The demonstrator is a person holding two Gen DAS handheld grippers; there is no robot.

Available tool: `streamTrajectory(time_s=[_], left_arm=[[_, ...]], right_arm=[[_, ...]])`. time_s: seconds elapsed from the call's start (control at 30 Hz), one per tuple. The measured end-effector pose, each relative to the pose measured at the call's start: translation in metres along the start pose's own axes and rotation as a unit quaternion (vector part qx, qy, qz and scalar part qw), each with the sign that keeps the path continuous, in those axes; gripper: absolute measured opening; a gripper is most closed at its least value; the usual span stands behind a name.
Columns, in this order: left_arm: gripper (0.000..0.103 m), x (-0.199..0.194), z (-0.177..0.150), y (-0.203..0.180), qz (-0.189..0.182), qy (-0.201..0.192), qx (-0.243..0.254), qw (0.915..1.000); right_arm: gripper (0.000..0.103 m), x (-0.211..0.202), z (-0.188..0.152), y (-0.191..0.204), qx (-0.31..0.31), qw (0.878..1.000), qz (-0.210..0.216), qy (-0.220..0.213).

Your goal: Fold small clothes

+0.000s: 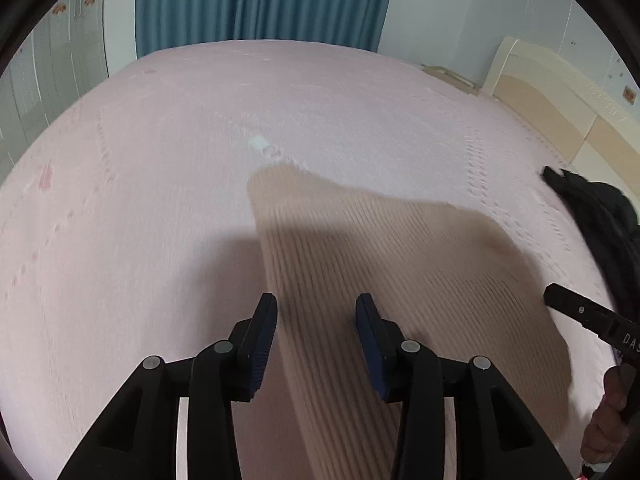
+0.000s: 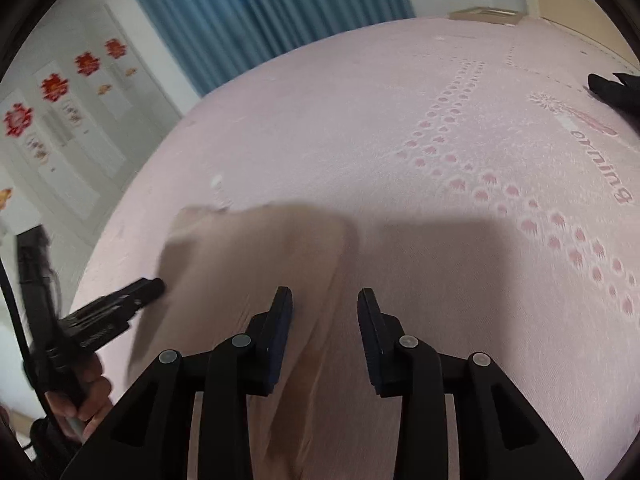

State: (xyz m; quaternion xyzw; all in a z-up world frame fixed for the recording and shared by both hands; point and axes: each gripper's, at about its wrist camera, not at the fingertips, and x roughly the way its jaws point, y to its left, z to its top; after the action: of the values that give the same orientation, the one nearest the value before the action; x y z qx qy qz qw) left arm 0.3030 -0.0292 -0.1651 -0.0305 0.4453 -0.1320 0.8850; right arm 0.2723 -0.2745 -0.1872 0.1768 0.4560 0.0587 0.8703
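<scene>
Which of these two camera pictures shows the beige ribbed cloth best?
The left wrist view: the beige ribbed cloth spreads across the pink bed sheet with its ribs and far corner showing. In the right wrist view the cloth is blurred, smaller and partly hidden behind the gripper fingers.
</scene>
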Motion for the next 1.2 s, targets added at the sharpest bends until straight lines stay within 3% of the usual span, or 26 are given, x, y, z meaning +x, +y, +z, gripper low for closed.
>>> streamTrajectory(time_s=[0.13, 0.23, 0.27, 0.3, 0.33, 0.4, 0.43, 0.5, 0.63, 0.7, 0.77, 0.9, 1.07, 1.2], left_arm=[[0.048, -0.033, -0.032, 0.001, -0.017, -0.007, -0.001, 0.9998], [0.048, -0.047, -0.048, -0.002, -0.019, -0.001, -0.002, 0.9998], [0.048, -0.05, -0.052, -0.002, -0.018, 0.001, -0.001, 0.9998], [0.048, -0.053, -0.056, -0.002, -0.017, 0.003, -0.001, 0.9998], [0.048, -0.055, -0.059, -0.001, -0.016, 0.004, -0.002, 0.9999], [0.048, -0.06, -0.066, -0.001, -0.023, 0.011, -0.002, 0.9997], [0.048, -0.063, -0.069, 0.0, -0.03, 0.013, -0.003, 0.9995], [0.048, -0.066, -0.076, -0.003, -0.041, 0.013, 0.001, 0.9991], [0.049, -0.067, -0.076, -0.008, -0.036, 0.007, 0.006, 0.9993], [0.049, -0.069, -0.068, -0.01, -0.039, -0.006, 0.003, 0.9992], [0.049, -0.067, -0.055, -0.013, -0.039, -0.019, 0.003, 0.9991], [0.048, -0.048, -0.025, -0.023, -0.043, -0.027, 0.002, 0.9987], [0.036, -0.009, -0.02, -0.035, 0.006, -0.006, 0.039, 0.9992], [0.036, -0.004, -0.032, -0.031, 0.004, -0.027, 0.047, 0.9985]], right_arm=[[0.035, -0.02, -0.025, 0.021, -0.019, 0.999, 0.026, 0.009], [0.036, -0.012, -0.037, 0.034, -0.04, 0.999, -0.004, 0.014], [0.031, -0.003, -0.038, 0.035, -0.04, 0.999, -0.015, 0.023], [0.011, 0.008, -0.039, 0.035, -0.037, 0.998, -0.019, 0.04], [0.011, 0.01, -0.042, 0.035, -0.037, 0.998, -0.012, 0.042], [0.01, -0.009, -0.041, 0.046, -0.077, 0.997, -0.01, -0.003], [0.01, -0.027, -0.04, 0.047, -0.085, 0.995, 0.013, -0.041], [0.01, -0.039, -0.039, 0.035, -0.059, 0.996, 0.032, -0.059], [0.011, 0.008, -0.053, 0.022, -0.063, 0.996, -0.061, 0.015], [0.021, -0.001, -0.052, 0.029, -0.09, 0.993, -0.076, -0.002], [0.026, -0.013, -0.045, 0.032, -0.084, 0.995, -0.062, -0.006], [0.026, -0.023, -0.029, 0.039, -0.076, 0.995, -0.051, -0.049], [0.026, 0.01, -0.018, 0.04, -0.093, 0.993, -0.065, -0.025], [0.027, 0.03, -0.024, 0.032, -0.093, 0.994, -0.064, -0.003]])
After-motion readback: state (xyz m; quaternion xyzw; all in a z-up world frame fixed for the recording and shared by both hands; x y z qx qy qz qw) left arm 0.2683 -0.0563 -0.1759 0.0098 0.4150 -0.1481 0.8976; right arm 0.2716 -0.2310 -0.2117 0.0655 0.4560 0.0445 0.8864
